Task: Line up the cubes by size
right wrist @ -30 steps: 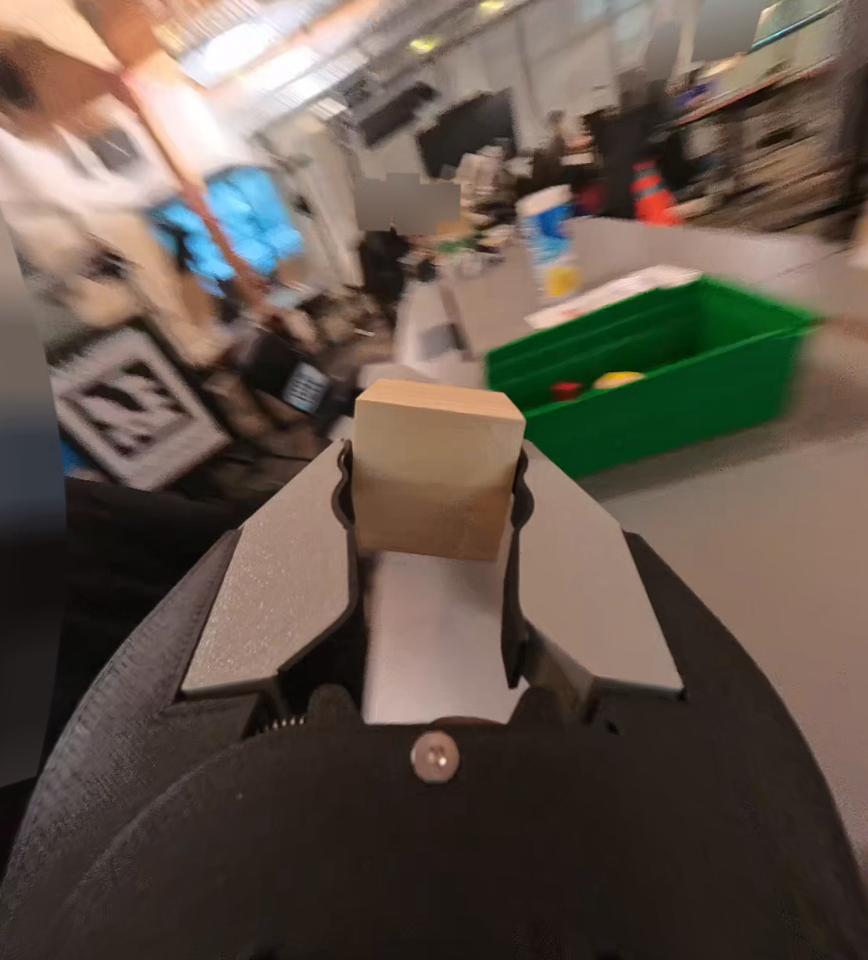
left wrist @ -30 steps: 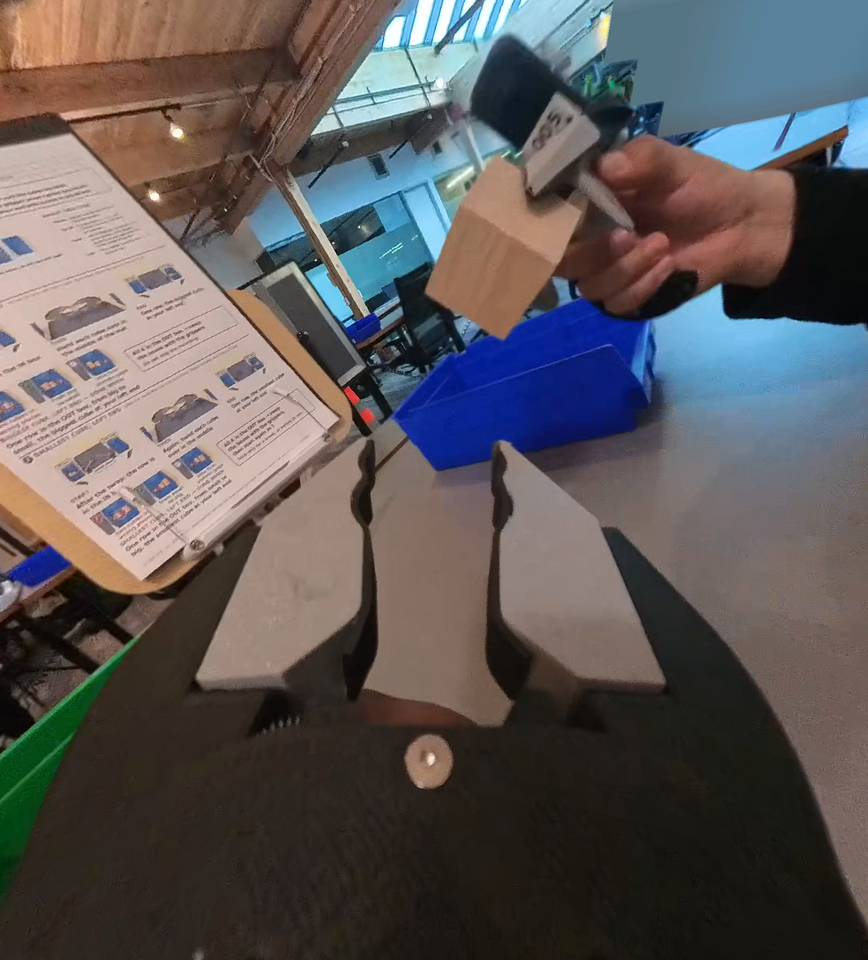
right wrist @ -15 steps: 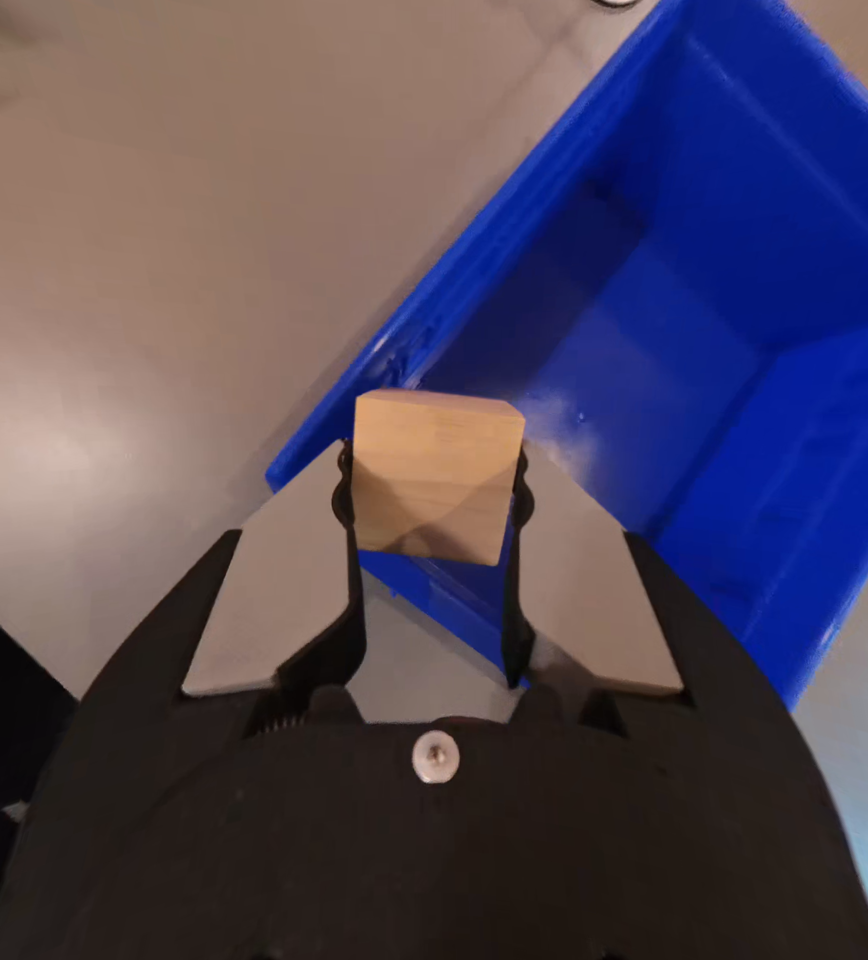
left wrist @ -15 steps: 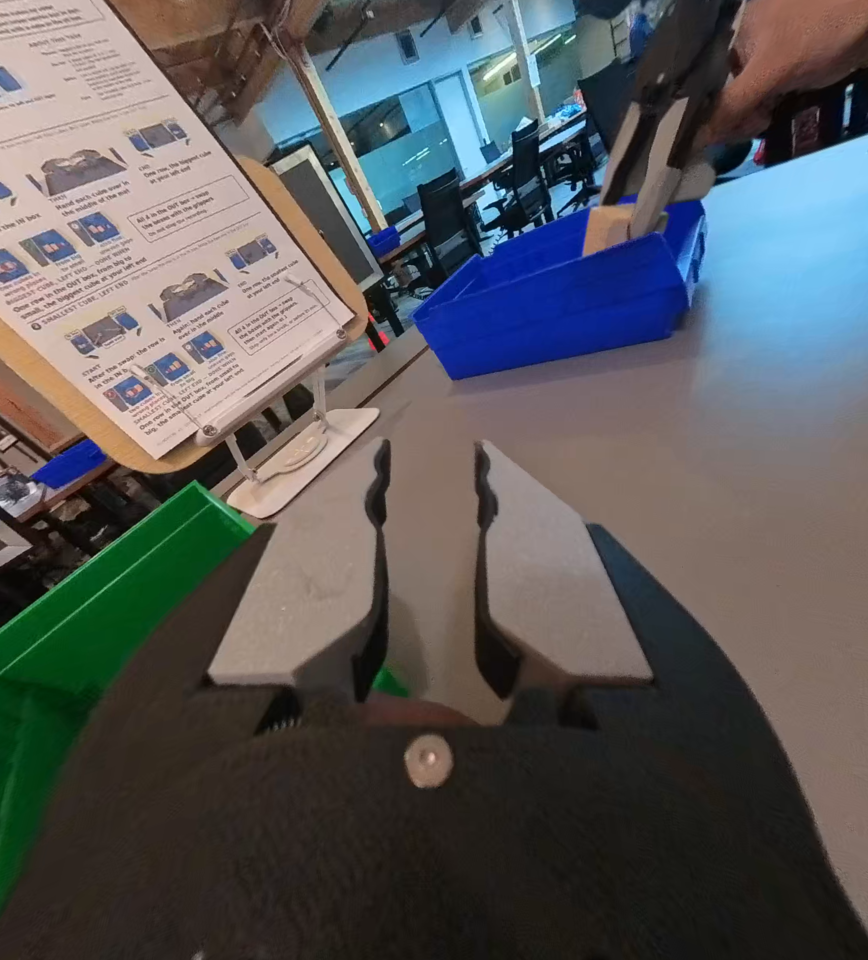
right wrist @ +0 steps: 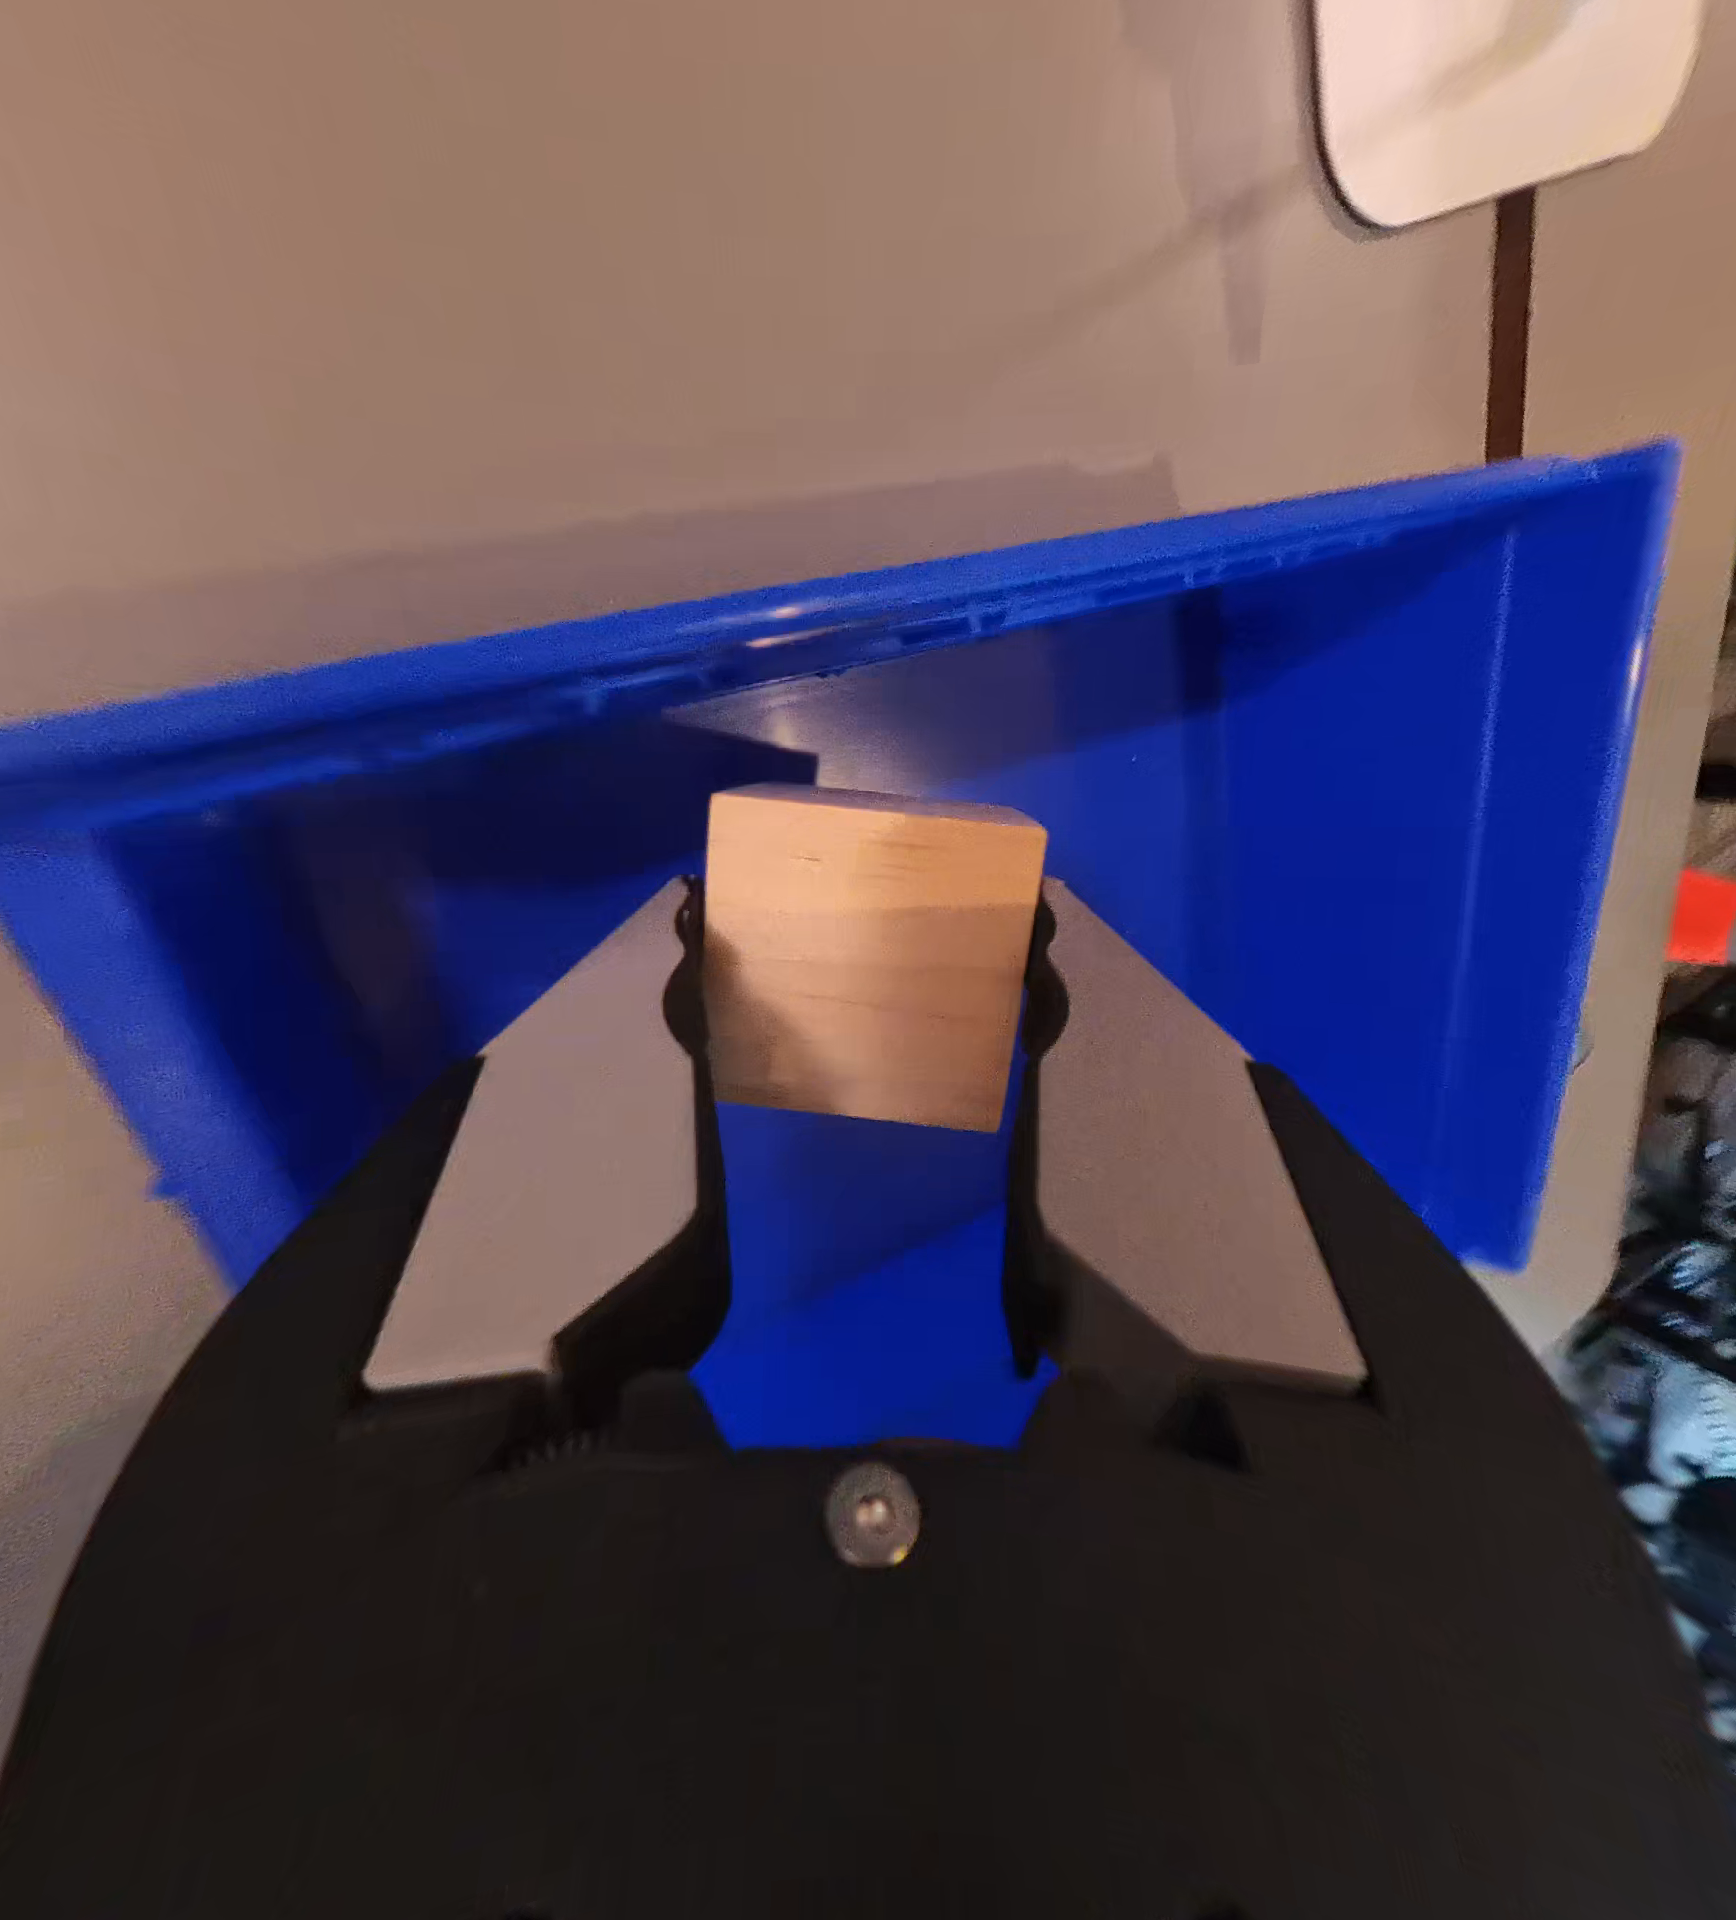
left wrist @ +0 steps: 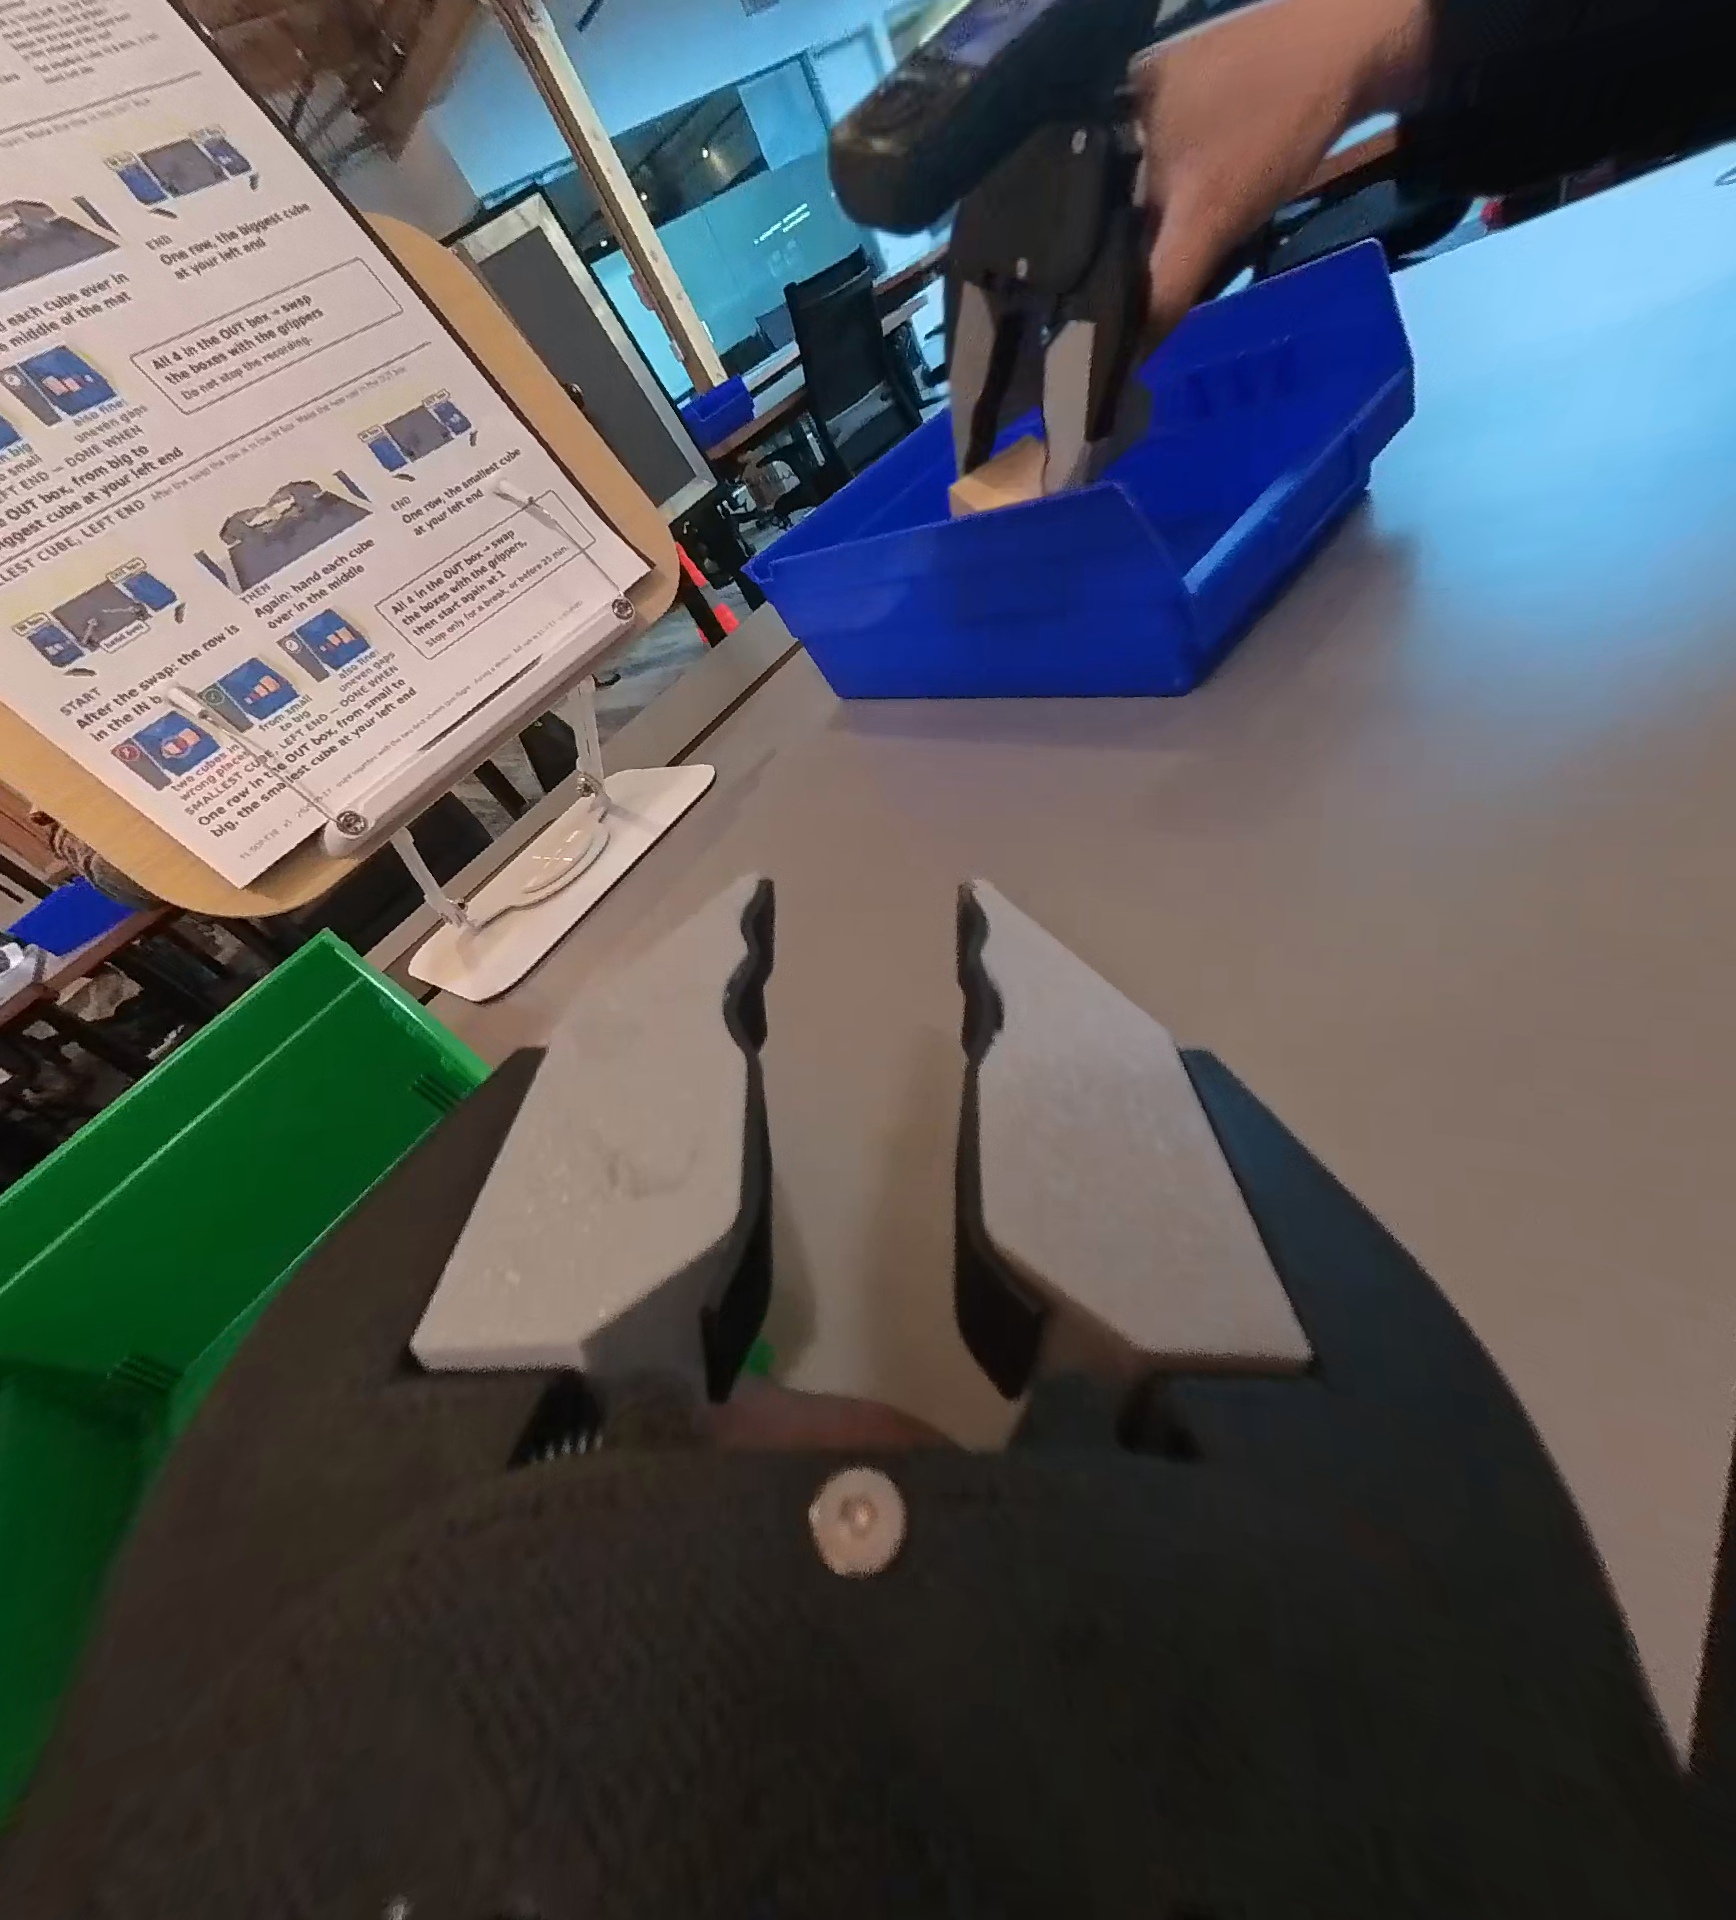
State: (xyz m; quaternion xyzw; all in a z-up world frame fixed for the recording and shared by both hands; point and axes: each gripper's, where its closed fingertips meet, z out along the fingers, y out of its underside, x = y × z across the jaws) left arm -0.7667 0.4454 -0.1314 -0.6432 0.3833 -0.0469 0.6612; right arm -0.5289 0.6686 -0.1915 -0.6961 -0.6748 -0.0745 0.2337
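The right gripper (right wrist: 869,961) is pinching one wooden cube (right wrist: 869,966) by its sides and holding it inside the blue bin (right wrist: 1363,831); from the left wrist view the bin's near wall is hiding the cube's base, so I cannot tell whether it is touching the floor of the bin. The left gripper (left wrist: 859,940) is hovering over the grey table (left wrist: 1363,831) with its fingers parted and nothing between them. Counting: one cube, one blue bin, one green bin (left wrist: 168,1143) cut off at the left edge, one instruction sheet (left wrist: 168,416) on a stand, cropped at top and left.
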